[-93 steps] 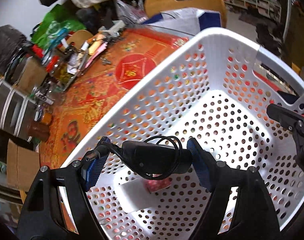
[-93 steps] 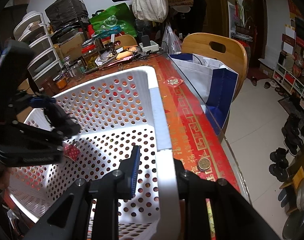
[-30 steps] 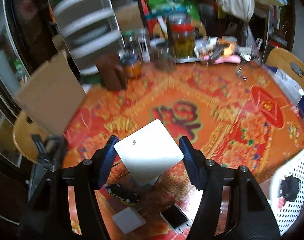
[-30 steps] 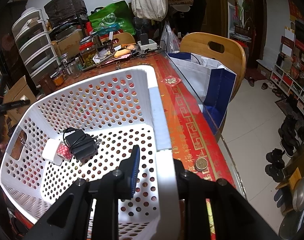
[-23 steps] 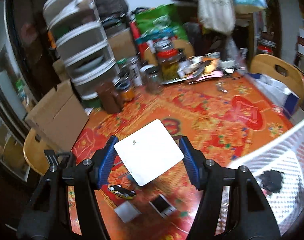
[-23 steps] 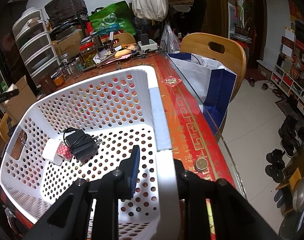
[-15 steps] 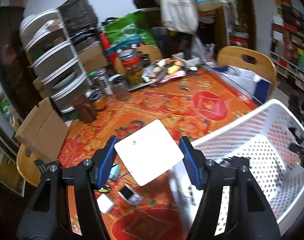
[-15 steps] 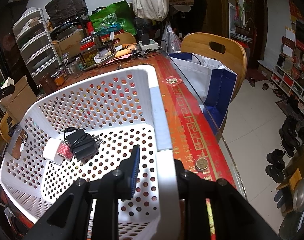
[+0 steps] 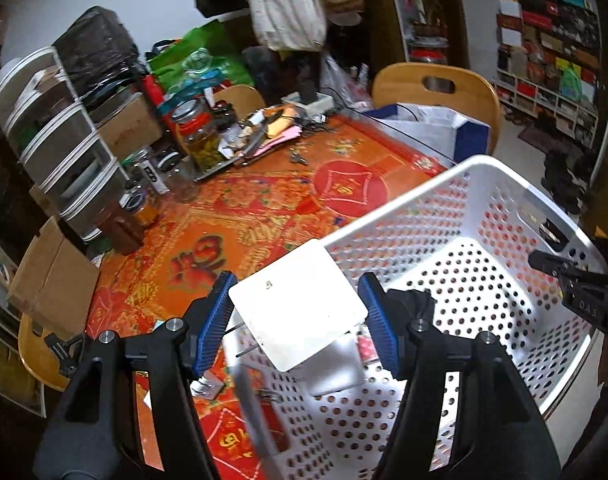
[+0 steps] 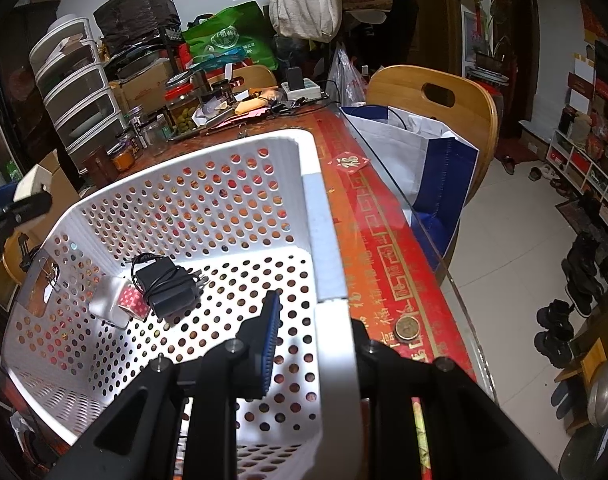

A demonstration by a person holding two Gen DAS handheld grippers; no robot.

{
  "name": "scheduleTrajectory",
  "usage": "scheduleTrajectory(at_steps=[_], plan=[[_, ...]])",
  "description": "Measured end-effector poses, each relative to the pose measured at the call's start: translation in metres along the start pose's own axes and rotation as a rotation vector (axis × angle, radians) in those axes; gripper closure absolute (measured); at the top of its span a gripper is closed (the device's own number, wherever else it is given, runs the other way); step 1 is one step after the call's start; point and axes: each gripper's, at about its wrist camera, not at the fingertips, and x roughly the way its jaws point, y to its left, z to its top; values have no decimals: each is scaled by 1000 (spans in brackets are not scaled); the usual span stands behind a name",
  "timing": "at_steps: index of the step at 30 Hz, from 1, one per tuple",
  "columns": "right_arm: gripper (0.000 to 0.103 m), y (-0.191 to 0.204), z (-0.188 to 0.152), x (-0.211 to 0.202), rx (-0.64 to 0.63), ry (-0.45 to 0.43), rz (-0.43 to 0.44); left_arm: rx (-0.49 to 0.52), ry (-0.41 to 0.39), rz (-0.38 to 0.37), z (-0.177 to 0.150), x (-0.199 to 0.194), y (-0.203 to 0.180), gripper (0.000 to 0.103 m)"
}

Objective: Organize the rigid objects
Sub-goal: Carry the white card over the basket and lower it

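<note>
My left gripper (image 9: 298, 316) is shut on a flat white square box (image 9: 296, 312) and holds it in the air above the near rim of the white perforated basket (image 9: 483, 208). The box also shows at the left edge of the right wrist view (image 10: 32, 182). In the basket (image 10: 232, 148) lie a black power adapter with its cord (image 10: 166, 286), a small red patterned item (image 10: 130, 300) and a white box (image 10: 106, 306). My right gripper (image 10: 315, 340) is shut on the basket's right rim wall (image 10: 331, 344).
The red and gold tablecloth (image 9: 240, 216) carries jars (image 9: 200, 140), papers and clutter at the back. Small items lie on the cloth left of the basket (image 9: 208, 386). A coin (image 10: 407, 327) lies near the table's glass edge. A wooden chair (image 10: 435, 96) holds a white and blue bag (image 10: 431, 148).
My left gripper, with the white box in it, has swung from over the bare tablecloth to right above the basket's near rim. The right gripper stays clamped on the rim.
</note>
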Motion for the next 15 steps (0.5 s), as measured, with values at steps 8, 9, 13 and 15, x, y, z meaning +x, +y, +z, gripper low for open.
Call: scheduleTrajectory(at_steps=[8,9,13,15], plan=[[81,0,0,0,2,-2,4,71,49,-39,3,19,-37,42],[81,0,0,0,2,-2,5,84,55,-47,3,22,-44,42],[81,0,0,0,0,-1,4,105,74,-62,5,29,-59,42],[80,1,0,0,-1,-1,5,109,81,-67,6,31,-61,42]])
